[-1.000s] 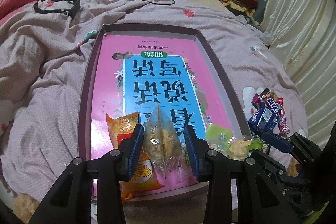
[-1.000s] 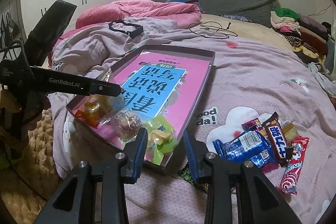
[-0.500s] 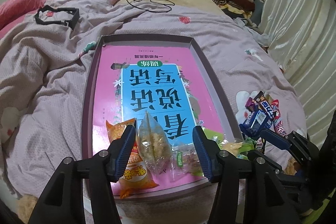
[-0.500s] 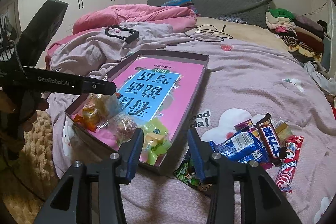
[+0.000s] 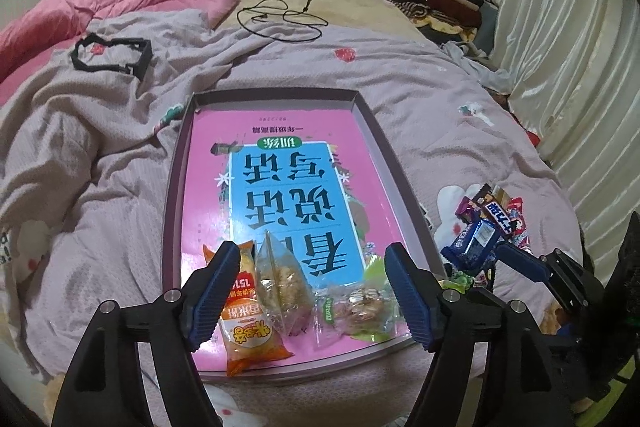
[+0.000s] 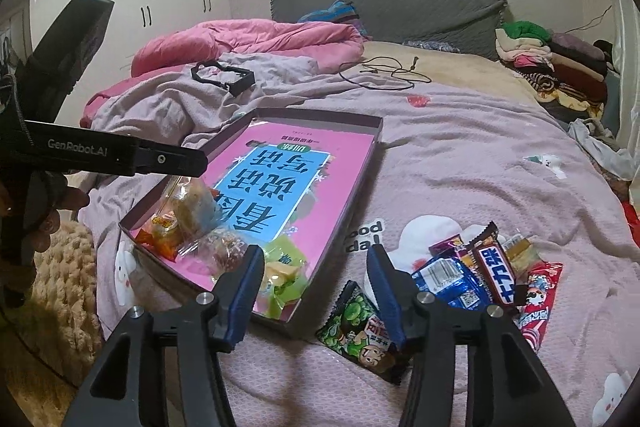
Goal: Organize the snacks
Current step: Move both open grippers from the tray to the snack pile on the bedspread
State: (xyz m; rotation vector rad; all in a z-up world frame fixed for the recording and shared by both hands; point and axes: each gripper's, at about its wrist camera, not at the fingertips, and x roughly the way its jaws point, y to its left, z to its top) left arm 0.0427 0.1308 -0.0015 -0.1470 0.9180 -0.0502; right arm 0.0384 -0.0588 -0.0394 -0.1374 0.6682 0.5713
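Both my grippers have just been opening: the left gripper [image 5: 308, 291] stands spread over the clear peaked snack bag [image 5: 280, 283] without pressing it, and the right gripper [image 6: 316, 291] is parted on nothing, near the green candy packet [image 6: 360, 331]. These look light, crinkly and slippery, so I'd pinch a crimped end seam. The shallow tray [image 6: 340, 195] holds a pink book, an orange packet [image 5: 248, 323], clear bags and green-wrapped sweets; the loose pile [image 6: 480, 275] waits on the bedspread beside it.

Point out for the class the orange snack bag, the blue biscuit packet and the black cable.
orange snack bag [image 5: 248, 337], left wrist view, on its printed front.
blue biscuit packet [image 6: 452, 283], right wrist view, on its middle.
black cable [image 5: 280, 23], left wrist view, on its loop.
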